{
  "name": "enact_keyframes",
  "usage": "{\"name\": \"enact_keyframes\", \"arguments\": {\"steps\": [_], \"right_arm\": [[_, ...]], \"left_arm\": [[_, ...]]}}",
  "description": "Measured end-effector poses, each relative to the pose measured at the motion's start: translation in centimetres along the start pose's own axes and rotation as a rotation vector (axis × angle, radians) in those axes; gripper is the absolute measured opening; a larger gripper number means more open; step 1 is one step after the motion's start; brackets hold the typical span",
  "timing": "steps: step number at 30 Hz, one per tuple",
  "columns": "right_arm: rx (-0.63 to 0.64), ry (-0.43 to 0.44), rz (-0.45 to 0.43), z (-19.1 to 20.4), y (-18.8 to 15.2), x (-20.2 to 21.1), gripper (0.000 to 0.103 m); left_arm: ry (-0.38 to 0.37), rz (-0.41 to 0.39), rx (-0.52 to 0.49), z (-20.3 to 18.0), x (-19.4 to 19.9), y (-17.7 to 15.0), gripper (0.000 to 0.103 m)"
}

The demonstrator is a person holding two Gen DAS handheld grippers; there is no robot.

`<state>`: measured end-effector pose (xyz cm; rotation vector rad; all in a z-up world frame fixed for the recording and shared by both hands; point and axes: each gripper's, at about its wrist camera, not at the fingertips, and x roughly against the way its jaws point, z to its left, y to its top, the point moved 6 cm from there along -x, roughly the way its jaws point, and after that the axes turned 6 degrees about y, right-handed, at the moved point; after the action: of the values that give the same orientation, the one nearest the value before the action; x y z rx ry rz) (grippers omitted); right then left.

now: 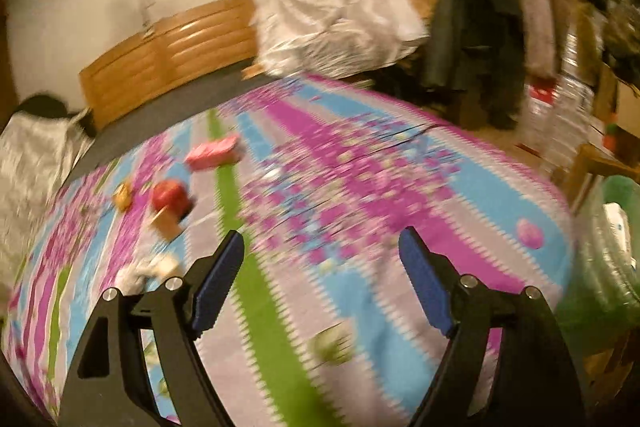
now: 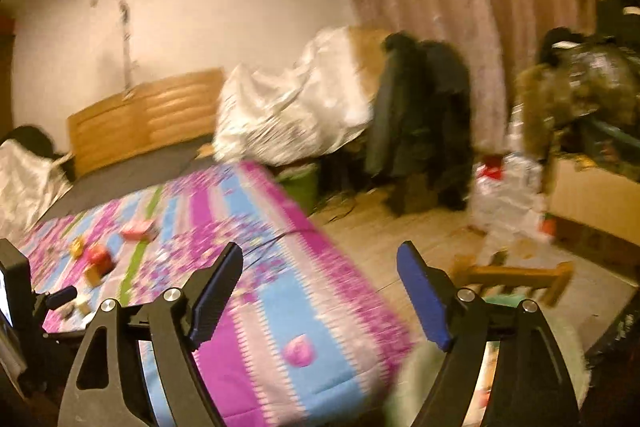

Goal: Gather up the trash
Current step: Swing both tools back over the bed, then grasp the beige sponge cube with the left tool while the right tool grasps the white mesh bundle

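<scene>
Both views are blurred by motion. A bed with a purple, blue and green patterned cover [image 1: 360, 195] carries scattered trash: a pink packet [image 1: 214, 151], a red round item [image 1: 170, 197], a small yellow piece [image 1: 122, 195], a tan piece [image 1: 166, 223], white crumpled bits [image 1: 150, 269], a pink ball [image 1: 530, 233] and a greenish wad [image 1: 334, 345]. My left gripper [image 1: 320, 247] is open and empty above the cover. My right gripper [image 2: 320, 259] is open and empty over the bed's right edge [image 2: 360, 287]. The pink ball [image 2: 298, 349] and the red item [image 2: 98, 255] also show there.
A green bin with a clear liner [image 1: 608, 251] stands right of the bed. A wooden headboard [image 1: 168, 55], a white sheet-covered heap [image 1: 340, 15], dark coats [image 2: 420, 115], a wooden stool [image 2: 516, 277] and stacked packages [image 2: 508, 195] stand around on the floor.
</scene>
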<state>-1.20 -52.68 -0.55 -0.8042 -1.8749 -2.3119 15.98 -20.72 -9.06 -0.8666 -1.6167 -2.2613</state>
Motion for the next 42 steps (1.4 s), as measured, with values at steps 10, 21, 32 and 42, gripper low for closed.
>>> {"name": "enact_keyframes", "arguments": {"steps": [10,21,32,42], "right_arm": [[0.134,0.240,0.240,14.2,-5.7,-8.6,0.080],[0.274,0.342,0.403,20.6,-11.6,-11.0,0.080],[0.285,0.433,0.444,23.2,-12.0,-12.7,0.080],[0.090,0.638,0.658,34.2,-14.0,-18.8,0.067]], "left_arm": [[0.112,0.113,0.196,13.2,-3.9,-5.0,0.077],[0.045,0.197,0.180,17.0,-13.3,-4.0,0.070],[0.026,0.134,0.314,19.8,-9.5,-2.7,0.032],[0.253,0.040,0.471,28.0,1.2,-4.7,0.032]]}}
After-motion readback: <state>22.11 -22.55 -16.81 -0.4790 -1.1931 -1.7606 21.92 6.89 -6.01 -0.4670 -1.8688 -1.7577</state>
